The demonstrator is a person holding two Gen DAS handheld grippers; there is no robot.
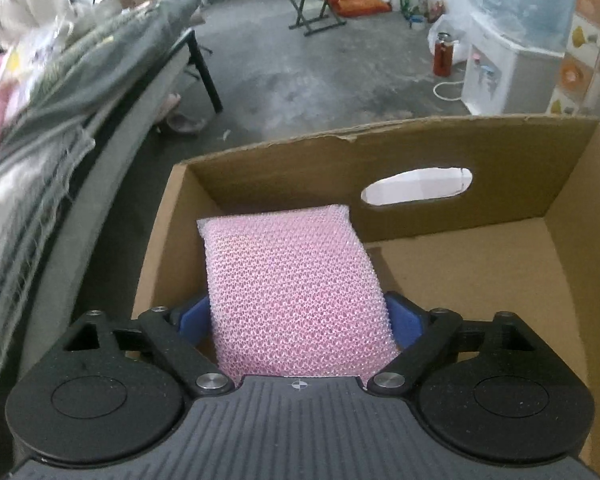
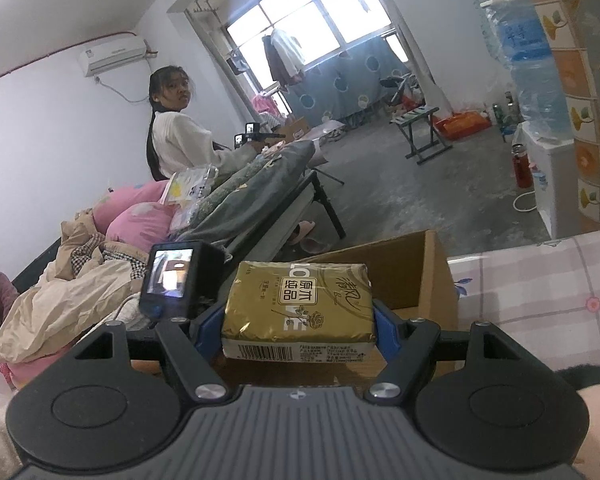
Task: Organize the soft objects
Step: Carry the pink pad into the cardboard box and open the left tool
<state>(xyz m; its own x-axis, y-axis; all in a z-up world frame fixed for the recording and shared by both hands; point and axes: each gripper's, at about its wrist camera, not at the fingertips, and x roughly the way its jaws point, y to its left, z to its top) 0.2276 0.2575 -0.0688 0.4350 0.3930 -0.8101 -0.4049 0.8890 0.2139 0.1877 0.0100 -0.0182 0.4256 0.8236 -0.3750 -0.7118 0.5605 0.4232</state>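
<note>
Left wrist view: a pink mesh sponge (image 1: pixel 296 292) is clamped by the left tongs (image 1: pixel 300 320) inside the brown cardboard box (image 1: pixel 480 264), its hand-hole at 1 o'clock. A gold-wrapped rectangular tissue pack (image 2: pixel 300 308) is gripped by the right tongs (image 2: pixel 300 328).

bare box floor (image 1: pixel 480 280) beside sponge (image 1: pixel 296 292)

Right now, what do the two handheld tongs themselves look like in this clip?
Both match: the left tongs and right tongs have blue fingers on black link bars with silver pivot screws, two round black discs, and a ribbed grey body with a small crosshair mark. No cables or sleeves are visible.
</note>
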